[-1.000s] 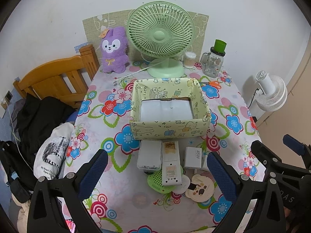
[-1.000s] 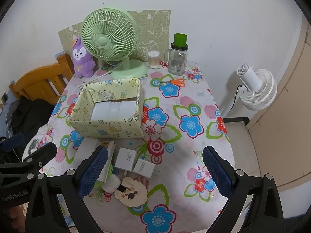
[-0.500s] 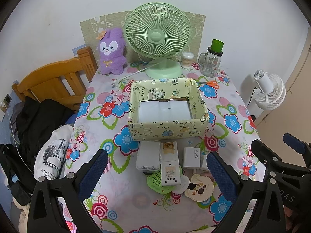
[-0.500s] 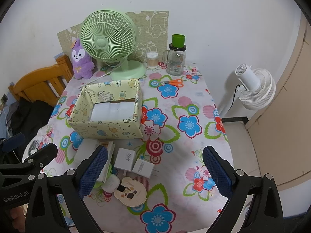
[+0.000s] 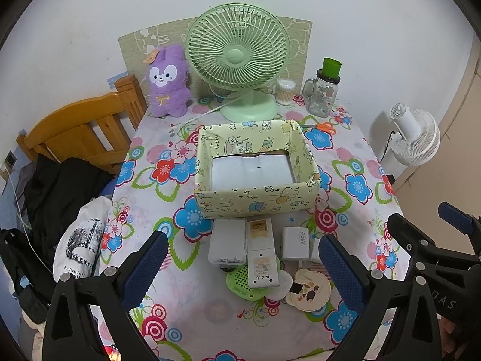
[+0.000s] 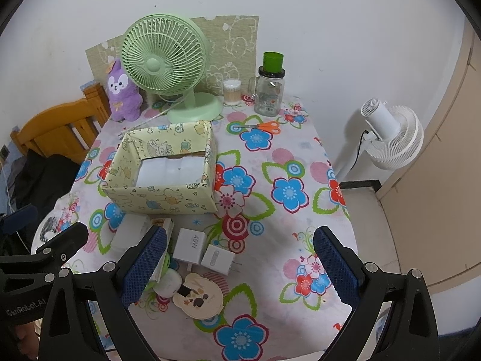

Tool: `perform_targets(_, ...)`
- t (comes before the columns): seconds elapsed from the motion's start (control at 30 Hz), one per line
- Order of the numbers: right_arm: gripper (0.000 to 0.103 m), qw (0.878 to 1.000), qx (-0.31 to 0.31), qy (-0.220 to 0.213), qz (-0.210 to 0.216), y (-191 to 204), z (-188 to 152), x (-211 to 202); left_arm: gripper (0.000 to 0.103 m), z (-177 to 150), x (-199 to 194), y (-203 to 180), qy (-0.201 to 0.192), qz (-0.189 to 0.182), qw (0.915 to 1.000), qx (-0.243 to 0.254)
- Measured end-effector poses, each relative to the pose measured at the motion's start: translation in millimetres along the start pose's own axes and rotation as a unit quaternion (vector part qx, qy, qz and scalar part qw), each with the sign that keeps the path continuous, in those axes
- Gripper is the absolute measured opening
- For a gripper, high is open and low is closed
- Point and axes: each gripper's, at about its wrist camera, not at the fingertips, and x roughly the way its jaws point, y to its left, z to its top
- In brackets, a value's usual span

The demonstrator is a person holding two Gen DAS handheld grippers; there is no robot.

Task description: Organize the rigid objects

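A yellow patterned box (image 5: 255, 201) (image 6: 162, 198) sits mid-table with a white sheet on its floor. In front of it lie a white case (image 5: 227, 242), a white remote (image 5: 261, 255), a 45W charger (image 5: 296, 242) (image 6: 189, 245), a smaller white plug (image 6: 217, 259), a green perforated disc (image 5: 240, 281) and a round cartoon coaster (image 5: 309, 290) (image 6: 198, 296). My left gripper (image 5: 240, 267) hovers open above the near items. My right gripper (image 6: 239, 267) hovers open above the table's front right; its left finger hides part of the remote.
At the back stand a green desk fan (image 5: 237, 60), a purple plush (image 5: 168, 84), a cotton-swab jar (image 5: 285, 90), a glass mug with green lid (image 5: 324, 90) and orange scissors (image 6: 264, 126). A wooden chair (image 5: 78, 132) with dark clothes stands left. A white floor fan (image 6: 390, 135) stands right.
Both grippers have drawn back and up slightly, so the table shows a little smaller. Nothing on the table has moved and both grippers stay open.
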Motion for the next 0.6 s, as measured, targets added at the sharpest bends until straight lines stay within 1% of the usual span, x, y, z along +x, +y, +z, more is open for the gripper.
perform_targets(0.33,0.1,1.0,0.001,0.002,0.0,-0.3,-0.4,1.5,0.101,-0.6,2.0,-0.8,0.001,-0.002,1.0,0.001)
perform_targets(0.6,0.1,1.0,0.001,0.013,0.002,3.2,1.7,10.5,0.101,2.7,11.9,1.1,0.007,0.002,0.9999,0.009)
